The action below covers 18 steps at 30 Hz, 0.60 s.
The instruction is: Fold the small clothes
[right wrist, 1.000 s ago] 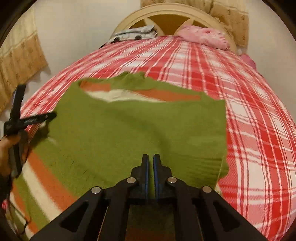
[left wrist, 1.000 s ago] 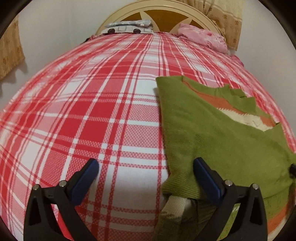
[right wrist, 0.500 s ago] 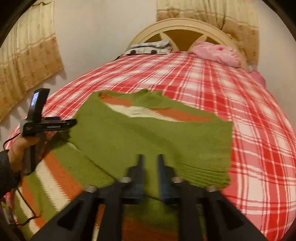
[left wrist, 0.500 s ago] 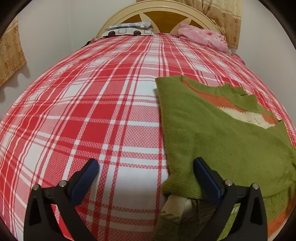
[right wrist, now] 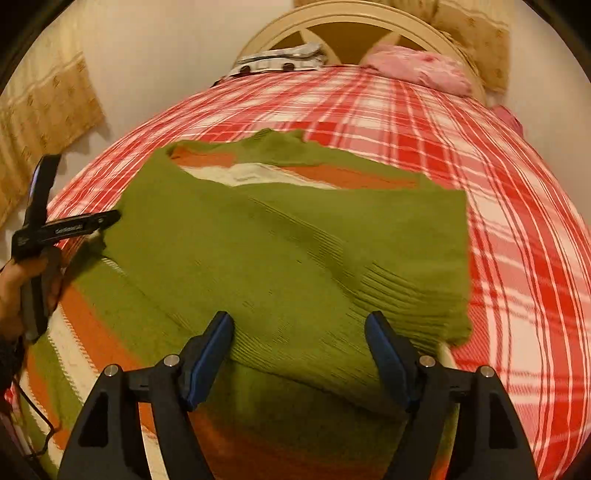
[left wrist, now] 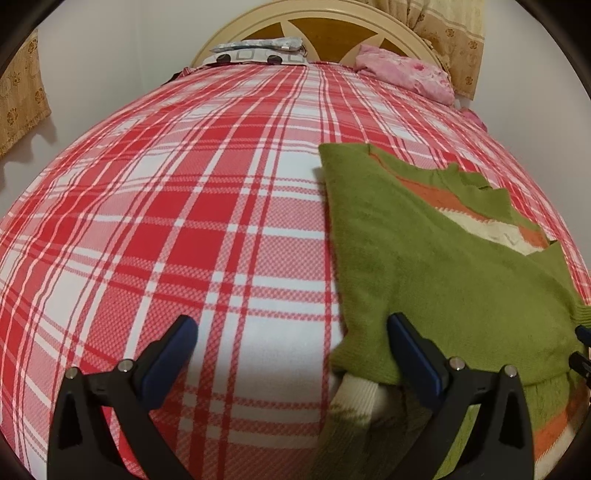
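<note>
Two grippers hover with nothing in their grasp over a green knitted sweater [right wrist: 295, 254] spread on a bed [left wrist: 184, 221] covered in red-and-white plaid. The right gripper [right wrist: 299, 354] has its jaws spread wide above the ribbed hem of the folded-over green panel, gripping nothing, which suggests the fold has been laid down and let go. The left gripper [left wrist: 291, 354], seen from the right-wrist view in the person's left hand [right wrist: 18, 280] at the garment's left edge, is likewise wide open and holds nothing; one finger stands over bare bedsheet, the other over the sweater's near-left corner, a stance that looks ready to take that edge for the next fold.

The sweater lies on the near part of the bed, toward the person, well apart from the pink cloth [left wrist: 406, 74] and the patterned pillow [left wrist: 258, 51] at the headboard [right wrist: 351, 26]. Its olive-green upper layer is folded across the body, so that orange and cream stripes show only at the far edge near the neckline and along the near-left side. The knit looks soft and thick, with fine ribbing at the hem, and it sits mostly flat with a slight ripple near the middle. The near end appears to hang at the mattress edge, though this is hard to confirm.
</note>
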Each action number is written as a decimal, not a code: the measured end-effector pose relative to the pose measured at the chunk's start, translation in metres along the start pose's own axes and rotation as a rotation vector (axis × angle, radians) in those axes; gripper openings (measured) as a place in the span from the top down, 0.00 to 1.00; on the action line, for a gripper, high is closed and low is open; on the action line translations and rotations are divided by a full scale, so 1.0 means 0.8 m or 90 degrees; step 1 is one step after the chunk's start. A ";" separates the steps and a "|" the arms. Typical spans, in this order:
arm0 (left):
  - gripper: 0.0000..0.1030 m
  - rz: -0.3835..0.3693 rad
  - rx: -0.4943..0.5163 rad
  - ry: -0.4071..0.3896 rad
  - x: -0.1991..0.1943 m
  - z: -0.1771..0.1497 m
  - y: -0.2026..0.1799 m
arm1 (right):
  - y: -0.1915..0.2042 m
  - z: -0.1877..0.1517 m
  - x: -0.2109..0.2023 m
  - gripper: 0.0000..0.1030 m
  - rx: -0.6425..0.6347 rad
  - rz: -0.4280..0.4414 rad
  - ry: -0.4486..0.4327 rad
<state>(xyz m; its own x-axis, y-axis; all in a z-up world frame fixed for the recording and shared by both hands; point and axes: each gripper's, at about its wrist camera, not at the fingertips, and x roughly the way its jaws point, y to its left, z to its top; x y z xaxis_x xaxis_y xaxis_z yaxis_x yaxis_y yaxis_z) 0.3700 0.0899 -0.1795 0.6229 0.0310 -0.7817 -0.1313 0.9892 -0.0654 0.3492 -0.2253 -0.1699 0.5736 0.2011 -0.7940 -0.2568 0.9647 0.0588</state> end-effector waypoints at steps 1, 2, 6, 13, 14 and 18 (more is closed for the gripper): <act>0.00 0.002 0.000 0.001 0.001 0.000 -0.001 | -0.002 -0.005 -0.001 0.27 -0.002 0.001 0.004; 0.00 0.008 0.005 0.001 0.002 0.001 -0.004 | -0.002 -0.009 0.001 0.27 -0.008 0.002 0.007; 0.00 0.025 0.020 -0.011 -0.005 0.001 -0.009 | -0.003 -0.002 0.011 0.24 -0.011 0.001 0.025; 0.00 0.019 0.052 -0.064 -0.065 -0.025 -0.020 | 0.010 -0.011 -0.007 0.23 -0.014 -0.033 0.007; 0.00 0.015 0.058 -0.067 -0.069 -0.029 -0.022 | 0.009 -0.012 -0.010 0.23 -0.011 -0.034 0.003; 0.00 0.019 0.099 -0.067 -0.072 -0.045 -0.039 | 0.008 -0.016 -0.016 0.23 -0.004 -0.038 0.004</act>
<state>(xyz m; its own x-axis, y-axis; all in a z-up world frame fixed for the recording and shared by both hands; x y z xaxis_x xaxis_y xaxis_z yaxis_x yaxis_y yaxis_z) 0.3107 0.0519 -0.1548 0.6988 0.0673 -0.7121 -0.0347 0.9976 0.0602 0.3301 -0.2239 -0.1676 0.5830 0.1417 -0.8000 -0.2267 0.9739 0.0073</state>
